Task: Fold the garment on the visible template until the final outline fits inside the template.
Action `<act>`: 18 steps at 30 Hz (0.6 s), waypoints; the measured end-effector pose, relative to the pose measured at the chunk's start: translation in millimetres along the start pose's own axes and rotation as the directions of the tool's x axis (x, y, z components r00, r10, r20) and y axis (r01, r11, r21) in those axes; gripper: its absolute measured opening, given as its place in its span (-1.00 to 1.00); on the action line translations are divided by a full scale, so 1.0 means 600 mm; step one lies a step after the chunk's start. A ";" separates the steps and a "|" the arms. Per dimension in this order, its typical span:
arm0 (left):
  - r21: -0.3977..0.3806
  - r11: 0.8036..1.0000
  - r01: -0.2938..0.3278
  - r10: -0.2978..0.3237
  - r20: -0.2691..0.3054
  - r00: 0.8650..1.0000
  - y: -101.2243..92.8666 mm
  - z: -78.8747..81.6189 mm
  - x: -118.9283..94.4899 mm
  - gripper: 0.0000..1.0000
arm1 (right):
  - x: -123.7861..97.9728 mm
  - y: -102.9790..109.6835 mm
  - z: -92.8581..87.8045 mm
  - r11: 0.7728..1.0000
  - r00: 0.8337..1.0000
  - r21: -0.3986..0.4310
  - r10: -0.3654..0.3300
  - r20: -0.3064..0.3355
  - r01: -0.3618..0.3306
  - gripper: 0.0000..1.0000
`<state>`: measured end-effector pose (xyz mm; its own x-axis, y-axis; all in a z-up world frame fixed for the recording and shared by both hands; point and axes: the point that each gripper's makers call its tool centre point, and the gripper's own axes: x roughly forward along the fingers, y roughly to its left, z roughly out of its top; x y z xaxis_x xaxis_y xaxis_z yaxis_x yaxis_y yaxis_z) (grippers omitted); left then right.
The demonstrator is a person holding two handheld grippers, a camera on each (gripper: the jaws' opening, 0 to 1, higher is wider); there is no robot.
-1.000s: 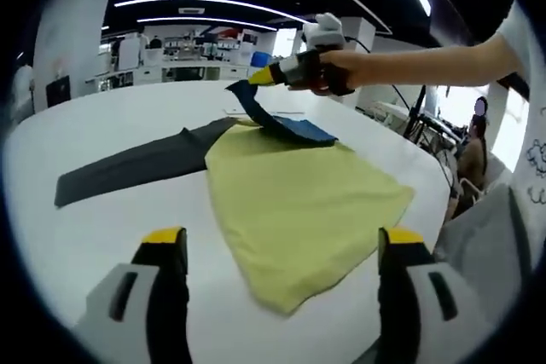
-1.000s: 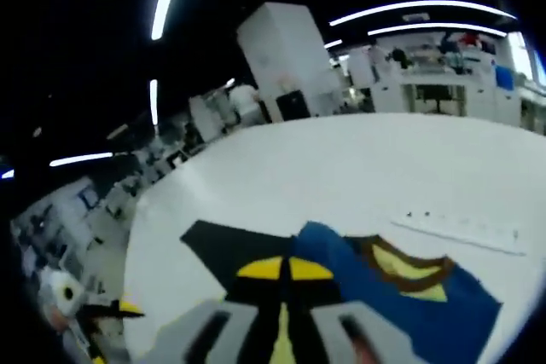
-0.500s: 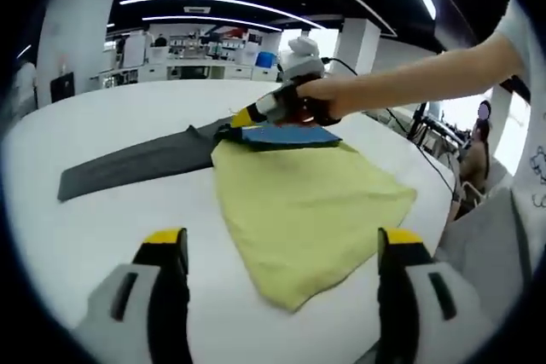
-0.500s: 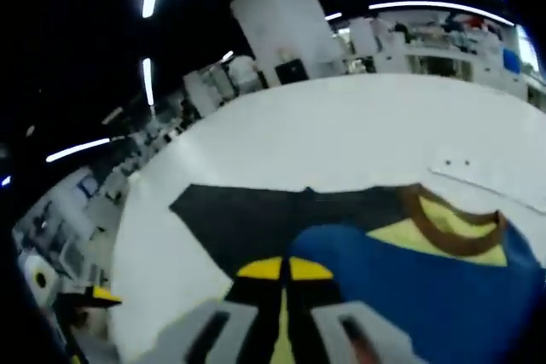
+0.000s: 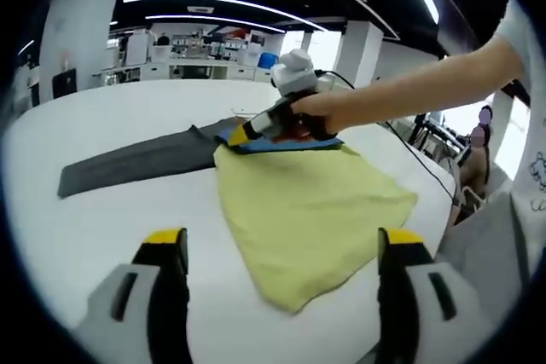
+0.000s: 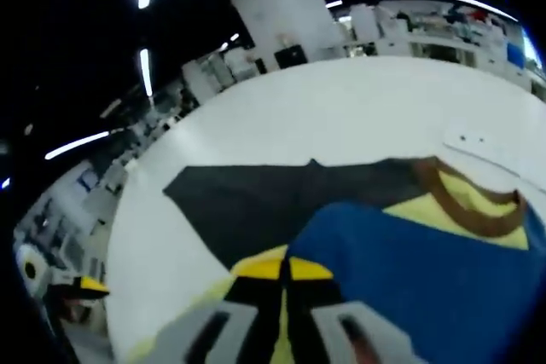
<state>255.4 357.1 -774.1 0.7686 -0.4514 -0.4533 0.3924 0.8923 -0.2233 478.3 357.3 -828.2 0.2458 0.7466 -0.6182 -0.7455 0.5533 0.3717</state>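
Note:
A yellow garment (image 5: 307,210) lies spread on the white table (image 5: 94,228), its blue sleeve (image 5: 290,141) folded in over its far edge. Under that far edge a dark grey template (image 5: 136,164) runs out to the left. My right gripper (image 5: 239,135), held in a hand, presses low on the blue sleeve. In the right gripper view its jaws (image 6: 283,268) are shut on the blue sleeve (image 6: 401,270), with the brown collar (image 6: 465,206) and the dark template (image 6: 247,202) beyond. My left gripper (image 5: 281,238) hangs open over the garment's near corner, holding nothing.
The table's edge curves close on the right, where grey cloth (image 5: 486,245) hangs and a person (image 5: 473,147) sits farther off. A white strip (image 6: 486,142) lies on the table behind the collar. Desks and shelves line the far wall.
The right gripper has come down and toward the left with the blue sleeve, from lifted in the air to flat on the garment's far edge. The left gripper has stayed still.

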 end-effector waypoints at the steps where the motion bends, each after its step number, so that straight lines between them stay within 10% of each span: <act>1: -0.003 1.000 -0.001 0.001 0.003 1.000 0.001 0.000 0.000 0.79 | 0.000 0.000 0.000 1.000 1.000 -0.004 -0.001 -0.001 0.001 -1.00; 5: -0.003 1.000 -0.003 0.003 0.000 1.000 0.001 -0.001 0.001 0.79 | -0.002 0.009 0.001 0.997 1.000 -0.069 0.020 -0.006 -0.020 -0.98; 18: 0.005 1.000 0.001 -0.001 -0.004 1.000 -0.002 0.001 0.003 0.80 | -0.015 0.008 0.008 0.980 0.998 -0.196 0.054 0.030 -0.048 0.20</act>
<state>256.4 355.0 -774.3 0.7661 -0.4524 -0.4566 0.3956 0.8917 -0.2197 475.3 355.2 -817.8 0.2233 0.7863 -0.5761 -0.8630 0.4342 0.2581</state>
